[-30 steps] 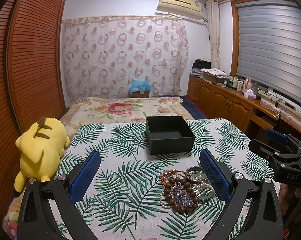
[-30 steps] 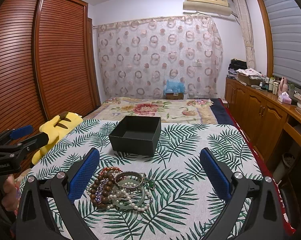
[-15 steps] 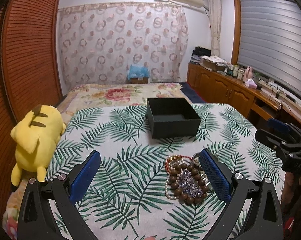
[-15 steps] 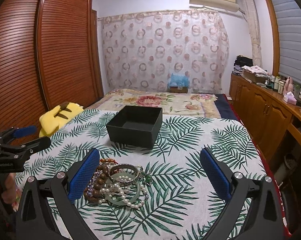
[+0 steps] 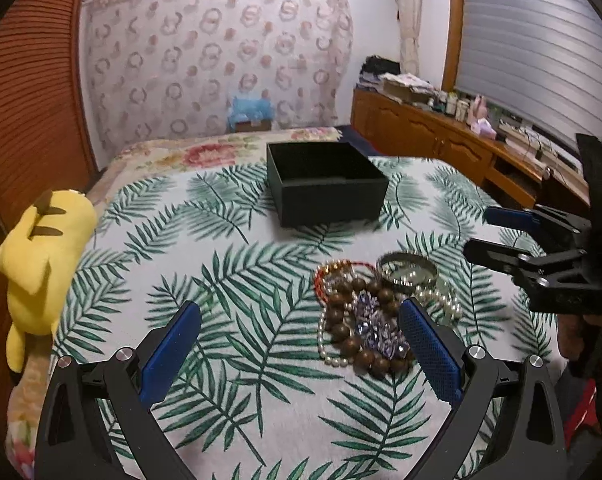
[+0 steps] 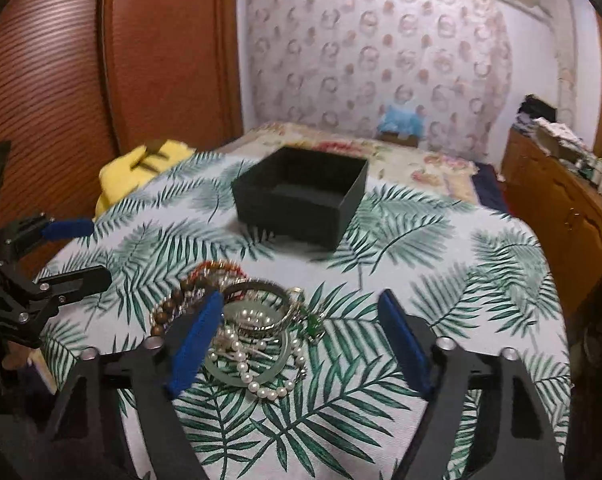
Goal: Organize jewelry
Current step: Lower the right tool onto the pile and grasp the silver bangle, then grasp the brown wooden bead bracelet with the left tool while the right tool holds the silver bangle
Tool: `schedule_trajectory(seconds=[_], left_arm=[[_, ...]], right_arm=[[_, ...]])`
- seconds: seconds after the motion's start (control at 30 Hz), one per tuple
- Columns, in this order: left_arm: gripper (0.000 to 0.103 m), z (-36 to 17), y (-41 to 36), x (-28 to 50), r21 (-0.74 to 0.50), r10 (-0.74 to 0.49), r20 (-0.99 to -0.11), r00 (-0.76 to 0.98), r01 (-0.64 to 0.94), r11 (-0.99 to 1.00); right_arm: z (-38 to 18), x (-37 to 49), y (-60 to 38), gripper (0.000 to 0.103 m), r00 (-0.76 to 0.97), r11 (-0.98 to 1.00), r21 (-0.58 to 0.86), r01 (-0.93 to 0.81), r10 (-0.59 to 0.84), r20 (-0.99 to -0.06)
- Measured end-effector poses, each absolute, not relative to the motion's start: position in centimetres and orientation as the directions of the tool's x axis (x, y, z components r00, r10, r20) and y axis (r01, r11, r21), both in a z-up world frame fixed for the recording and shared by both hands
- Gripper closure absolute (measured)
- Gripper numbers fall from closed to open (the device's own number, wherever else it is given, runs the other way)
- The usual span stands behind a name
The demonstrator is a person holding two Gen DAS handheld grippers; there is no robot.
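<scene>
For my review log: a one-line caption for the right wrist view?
Right claw, closing, nears the jewelry pile on the leaf-print cloth; black box beyond.

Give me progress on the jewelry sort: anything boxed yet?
Nothing done: the black box looks empty. The jewelry pile of beads, pearls and bangles sits tangled on the leaf-print cloth. In hand: nothing; the right gripper hangs over the pile, jaws closing; the left gripper is open beside it. All pieces remain.
</scene>
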State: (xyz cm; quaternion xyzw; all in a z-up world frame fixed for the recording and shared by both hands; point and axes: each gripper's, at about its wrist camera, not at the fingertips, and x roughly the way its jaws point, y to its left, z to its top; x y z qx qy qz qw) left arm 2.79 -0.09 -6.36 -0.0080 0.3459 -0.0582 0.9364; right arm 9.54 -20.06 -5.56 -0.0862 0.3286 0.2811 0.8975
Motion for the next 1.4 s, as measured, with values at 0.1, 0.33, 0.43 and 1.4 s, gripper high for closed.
schedule_trajectory(seconds=[0.1, 0.33, 0.43, 1.4], left_arm=[[0.007, -7.5, -0.1, 3.5, -0.055, -0.110, -0.687, 0.718, 0.099, 0.994], [0.007, -9.7, 0.3, 4.3, -0.062, -0.123, -0.746, 0.654, 0.115, 0.991], [0.007, -9.9, 0.4, 4.3, -0.068, -0.137, -0.750, 0.648, 0.131, 0.989], [0.063, -10.1, -0.7, 8.3, -0.181, -0.331, -0.741, 0.585, 0.302, 0.936]], right_arm=[[-7.0, 10.9, -19.5, 0.045, 0.565, 0.810, 0.071, -0.583, 0.466, -0.681], [-8.3, 13.2, -18.1, 0.061, 0.487, 0.785, 0.112, -0.609, 0.482, -0.729], [-8.5, 14.1, -17.5, 0.067, 0.457, 0.773, 0.117, -0.623, 0.481, -0.748], [-7.0, 14.8, -19.3, 0.093, 0.462, 0.753, 0.110, -0.649, 0.505, -0.729]])
